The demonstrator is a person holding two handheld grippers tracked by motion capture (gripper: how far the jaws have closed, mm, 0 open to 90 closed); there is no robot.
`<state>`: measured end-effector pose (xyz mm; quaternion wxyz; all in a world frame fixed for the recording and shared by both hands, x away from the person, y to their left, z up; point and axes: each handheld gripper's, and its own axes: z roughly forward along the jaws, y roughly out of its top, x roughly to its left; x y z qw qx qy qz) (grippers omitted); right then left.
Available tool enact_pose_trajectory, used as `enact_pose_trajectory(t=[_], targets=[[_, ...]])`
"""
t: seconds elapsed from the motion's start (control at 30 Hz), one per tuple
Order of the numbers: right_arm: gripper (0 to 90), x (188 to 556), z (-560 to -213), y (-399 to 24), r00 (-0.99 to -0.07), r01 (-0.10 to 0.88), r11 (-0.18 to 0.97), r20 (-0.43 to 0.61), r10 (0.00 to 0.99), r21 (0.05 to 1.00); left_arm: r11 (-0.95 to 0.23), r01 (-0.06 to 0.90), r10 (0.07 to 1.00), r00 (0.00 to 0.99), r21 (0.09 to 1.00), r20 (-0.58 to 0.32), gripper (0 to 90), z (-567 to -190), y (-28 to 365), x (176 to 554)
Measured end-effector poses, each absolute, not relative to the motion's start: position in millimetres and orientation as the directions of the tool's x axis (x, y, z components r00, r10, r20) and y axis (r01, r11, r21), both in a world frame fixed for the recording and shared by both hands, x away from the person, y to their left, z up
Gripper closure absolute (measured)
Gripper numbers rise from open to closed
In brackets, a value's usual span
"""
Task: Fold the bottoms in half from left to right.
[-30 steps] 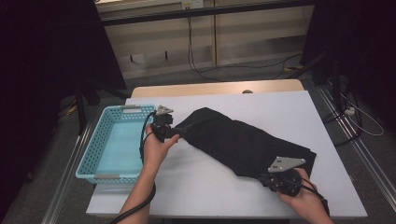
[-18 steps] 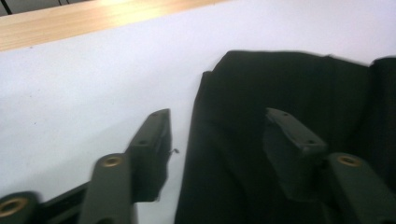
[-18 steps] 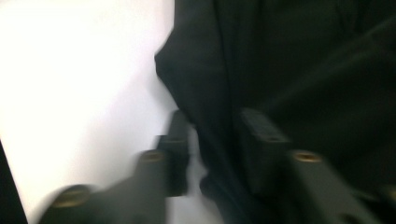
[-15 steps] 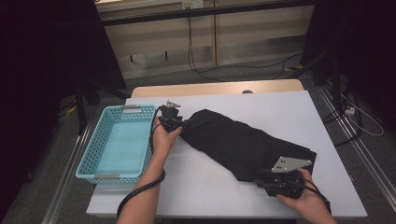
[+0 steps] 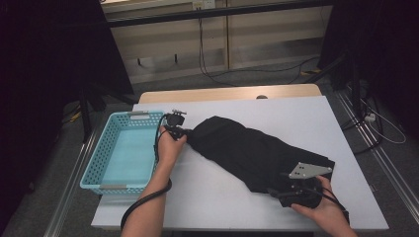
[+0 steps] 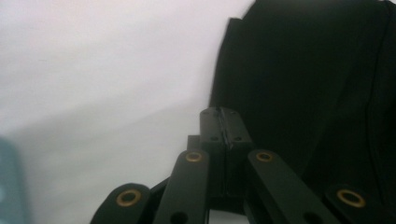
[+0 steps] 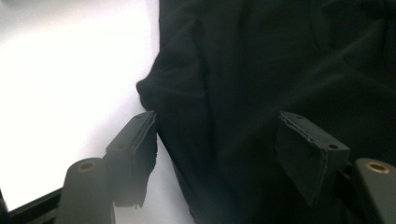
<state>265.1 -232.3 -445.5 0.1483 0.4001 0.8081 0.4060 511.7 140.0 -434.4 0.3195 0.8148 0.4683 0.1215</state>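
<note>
Nearest the person, at about five o'clock on the white table (image 5: 217, 197), the right gripper (image 5: 276, 193) sits at the near end of the black garment (image 5: 257, 153). In the right gripper view its pads (image 7: 140, 140) stand wide apart, having just been opening; the dark cloth (image 7: 280, 70) lies between them, but neither pad presses on it. The right hand (image 5: 321, 207) cups the gripper from behind, with the grey plate on top.

The garment runs as a long folded bundle across the middle of the table, from five o'clock up toward ten o'clock.

At its far end, around ten o'clock, the left gripper (image 5: 187, 133) meets the cloth, held by the left hand (image 5: 168, 145). In the left gripper view its jaws have just been closing and now stand pressed together, right at the edge of the fabric (image 6: 303, 93); whether any cloth is pinched between them I cannot tell.

Just beside that hand, at nine o'clock, a light blue basket (image 5: 99, 168) rests on the table's left edge.
</note>
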Motion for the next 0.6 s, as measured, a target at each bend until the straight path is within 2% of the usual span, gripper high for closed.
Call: enact_pose_trajectory(t=[0.17, 0.23, 0.3, 0.37, 0.4, 0.5, 0.6], targets=[[29.3, 266, -446, -232, -0.639, 0.523, 0.352, 0.084, 0.765, 0.776, -0.355, 0.668, 0.846, 0.528, 0.654, -0.08, 89.1, -423, 150, 514], [29.3, 266, -446, -231, -0.642, 0.523, 0.355, 0.084, 0.762, 0.775, -0.369, 0.655, 0.847, 0.529, 0.66, -0.051, 85.7, -423, 149, 513], [29.1, 266, -446, -231, -0.644, 0.522, 0.358, 0.082, 0.761, 0.774, -0.346, 0.659, 0.854, 0.516, 0.668, -0.066, 76.6, -425, 148, 513], [28.5, 265, -446, -231, -0.645, 0.52, 0.358, 0.082, 0.759, 0.776, -0.362, 0.663, 0.855, 0.516, 0.655, -0.05, 60.5, -427, 146, 512], [28.3, 265, -445, -230, -0.648, 0.518, 0.358, 0.083, 0.758, 0.777, -0.366, 0.669, 0.857, 0.514, 0.646, -0.047, 55.5, -428, 146, 511], [27.6, 265, -446, -229, -0.649, 0.517, 0.358, 0.083, 0.756, 0.778, -0.347, 0.702, 0.873, 0.485, 0.622, -0.06, 51.3, -433, 146, 508], [26.9, 265, -446, -228, -0.653, 0.516, 0.364, 0.081, 0.753, 0.776, -0.341, 0.734, 0.88, 0.469, 0.587, -0.076, 55.4, -440, 145, 505]])
